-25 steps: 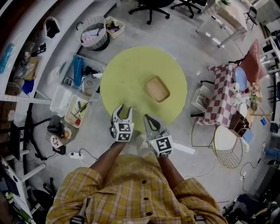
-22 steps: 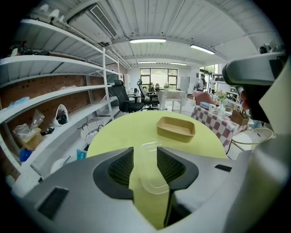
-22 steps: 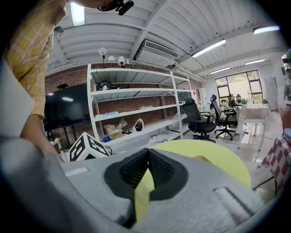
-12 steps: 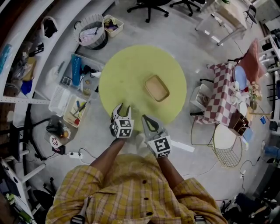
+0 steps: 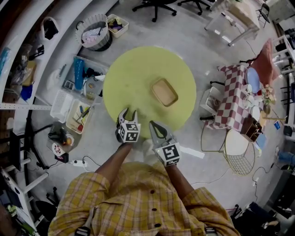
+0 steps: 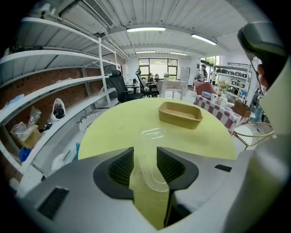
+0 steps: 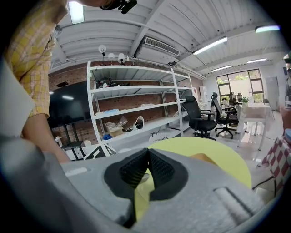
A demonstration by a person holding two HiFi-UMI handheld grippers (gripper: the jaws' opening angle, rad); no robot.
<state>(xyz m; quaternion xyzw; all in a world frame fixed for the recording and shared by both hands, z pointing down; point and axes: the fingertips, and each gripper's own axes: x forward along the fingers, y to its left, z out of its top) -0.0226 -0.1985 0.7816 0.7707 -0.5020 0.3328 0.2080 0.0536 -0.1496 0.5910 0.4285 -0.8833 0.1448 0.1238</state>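
Between jaws of left gripper, set apart: clear plastic lid, flat on round yellow table. One end of lid down in the gap, other end out ahead of the tips. Cannot tell if pads touch it; not clamped.

Just right of that, right gripper: tips pressed together, closed. Slit below the tips shows only yellow tabletop. Left gripper's marker cube just off its left side in right gripper view.

From head view, both sets of jaws over near rim of table, marker cubes back over the edge, forearms and yellow plaid shirt behind.

Ahead and a bit right of left gripper: tan rectangular tray, upright on table, apart from lid, nothing visible in it. Partly hidden behind right gripper's jaw in right gripper view.

Left of left gripper, on floor beside table: open bins of small items. Further ahead-left: round laundry basket. Far left: white shelving.

Beyond table, straight ahead: black office chairs.

Right of right gripper, well apart: table with red-checked cloth, then wire basket on floor nearer the person.
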